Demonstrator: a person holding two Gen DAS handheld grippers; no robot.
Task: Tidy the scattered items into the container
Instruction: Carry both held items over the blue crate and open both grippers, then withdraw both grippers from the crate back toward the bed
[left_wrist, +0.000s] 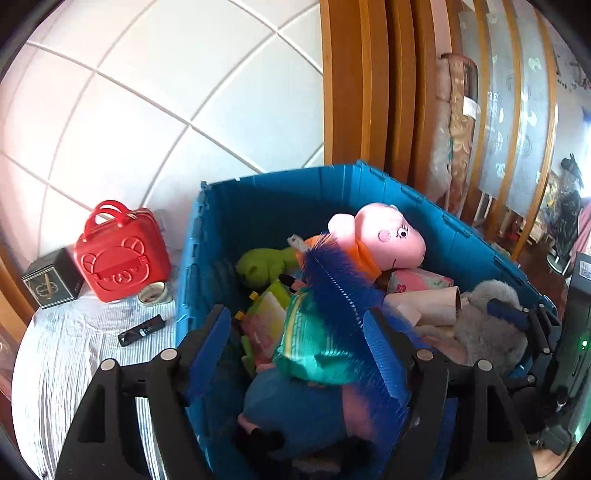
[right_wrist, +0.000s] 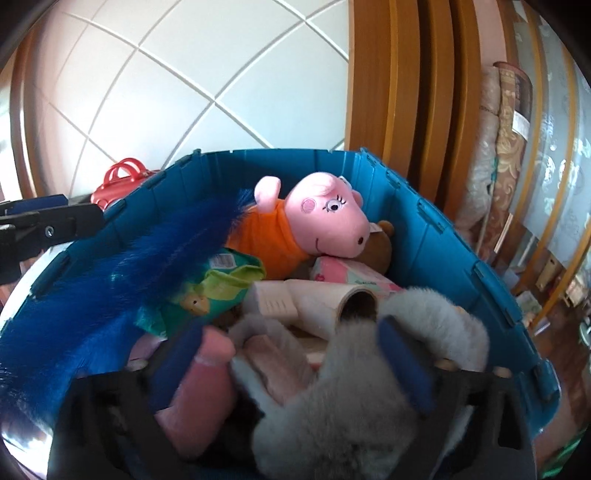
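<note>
One blue crate (left_wrist: 266, 199) holds one pink pig plush (right_wrist: 325, 218) and one blue brush (left_wrist: 332, 280). The left gripper (left_wrist: 295, 350) and the right gripper (right_wrist: 291, 354) both stand open, gripping nothing. Outside sits one red bag (left_wrist: 118, 258).

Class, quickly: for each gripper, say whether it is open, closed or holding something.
Left gripper: open over the bin; the blue brush lies between the jaws, not gripped.
Right gripper: open; the grey plush sits between the jaws, released.

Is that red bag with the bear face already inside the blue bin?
No, the red bag stands outside the blue bin, on the striped cloth beside a dark box.
</note>
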